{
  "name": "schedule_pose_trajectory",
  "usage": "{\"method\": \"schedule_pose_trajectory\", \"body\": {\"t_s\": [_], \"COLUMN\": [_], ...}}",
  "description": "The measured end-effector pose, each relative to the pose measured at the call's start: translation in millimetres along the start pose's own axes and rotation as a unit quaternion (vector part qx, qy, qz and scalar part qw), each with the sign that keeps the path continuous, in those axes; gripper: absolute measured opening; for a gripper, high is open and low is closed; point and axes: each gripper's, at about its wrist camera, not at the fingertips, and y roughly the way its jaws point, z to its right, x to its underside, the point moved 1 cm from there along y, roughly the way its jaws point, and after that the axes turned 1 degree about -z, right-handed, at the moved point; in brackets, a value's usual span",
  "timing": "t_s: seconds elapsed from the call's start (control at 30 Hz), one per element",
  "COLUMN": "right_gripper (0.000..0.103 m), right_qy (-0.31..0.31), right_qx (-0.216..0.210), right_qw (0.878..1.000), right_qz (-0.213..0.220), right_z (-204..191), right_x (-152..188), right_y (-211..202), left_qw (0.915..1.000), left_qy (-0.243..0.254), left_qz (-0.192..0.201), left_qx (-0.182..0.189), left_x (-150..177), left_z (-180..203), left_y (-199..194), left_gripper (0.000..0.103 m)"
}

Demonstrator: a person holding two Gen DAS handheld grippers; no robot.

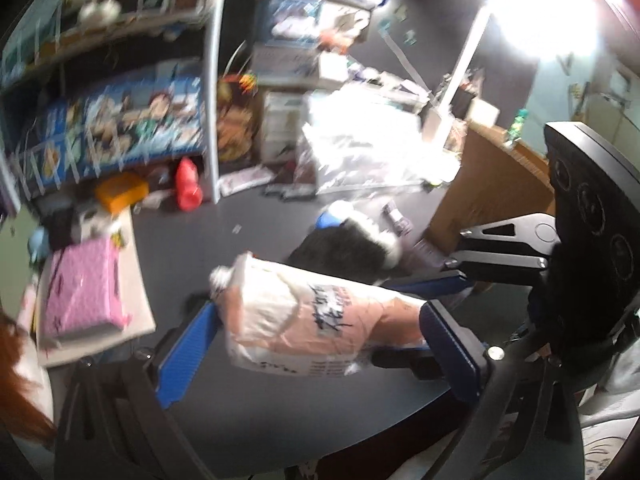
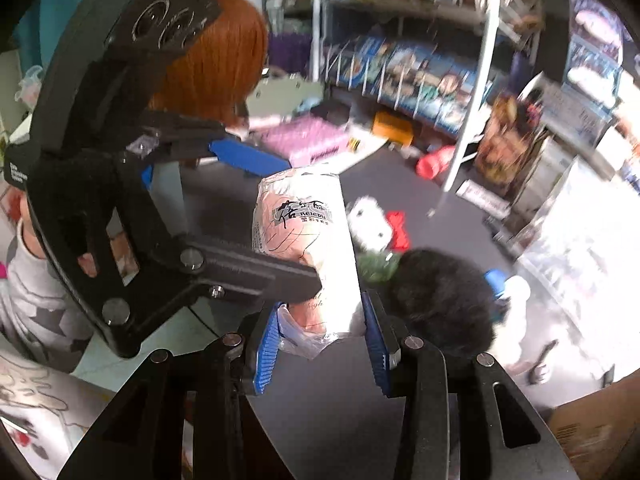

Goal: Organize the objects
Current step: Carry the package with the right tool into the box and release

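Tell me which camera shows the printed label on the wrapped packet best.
Right wrist: the packet stands lengthwise and sharp, label facing the lens. Left wrist shows the packet sideways between both grippers, its print blurred.

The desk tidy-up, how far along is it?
Nothing looks sorted yet. In hand: both tools, left and right, grip one pink packet off the desk. Left: black fur, plush, red bottle, pink box.

Packet (image 2: 308,248) between both tools' pads.
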Motion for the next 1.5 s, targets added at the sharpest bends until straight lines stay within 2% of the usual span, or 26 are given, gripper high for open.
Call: {"method": "schedule_pose_trajectory", "body": {"t_s": [0.13, 0.23, 0.47, 0.53, 0.7, 0.87, 1.1, 1.5], "right_gripper": [0.035, 0.035, 0.033, 0.033, 0.032, 0.032, 0.032, 0.032], "right_qy": [0.000, 0.002, 0.027, 0.033, 0.064, 0.097, 0.139, 0.198], "right_qx": [0.025, 0.044, 0.088, 0.108, 0.125, 0.146, 0.179, 0.196], "right_qw": [0.999, 0.999, 0.995, 0.992, 0.988, 0.982, 0.971, 0.960], "right_qz": [0.019, 0.029, 0.048, 0.051, 0.059, 0.072, 0.073, 0.016], "right_z": [4, 8, 32, 40, 65, 90, 120, 166], "right_x": [-16, -23, -30, -30, -21, -6, 22, 79], "right_y": [-28, -47, -87, -97, -120, -149, -181, -193], "left_qw": [0.9995, 0.9984, 0.9946, 0.9932, 0.9902, 0.9857, 0.9806, 0.9717], "left_qy": [0.026, 0.047, 0.092, 0.105, 0.129, 0.157, 0.181, 0.203], "left_qz": [0.020, 0.031, 0.048, 0.049, 0.042, 0.040, 0.014, -0.064], "left_qx": [0.003, 0.004, 0.007, 0.010, 0.030, 0.048, 0.075, 0.103], "left_x": [-23, -43, -81, -92, -123, -147, -170, -176], "left_z": [14, 25, 56, 66, 95, 129, 174, 231], "left_y": [-15, -25, -29, -26, -16, -4, 31, 96], "left_gripper": [0.097, 0.090, 0.083, 0.081, 0.074, 0.073, 0.073, 0.073]}}
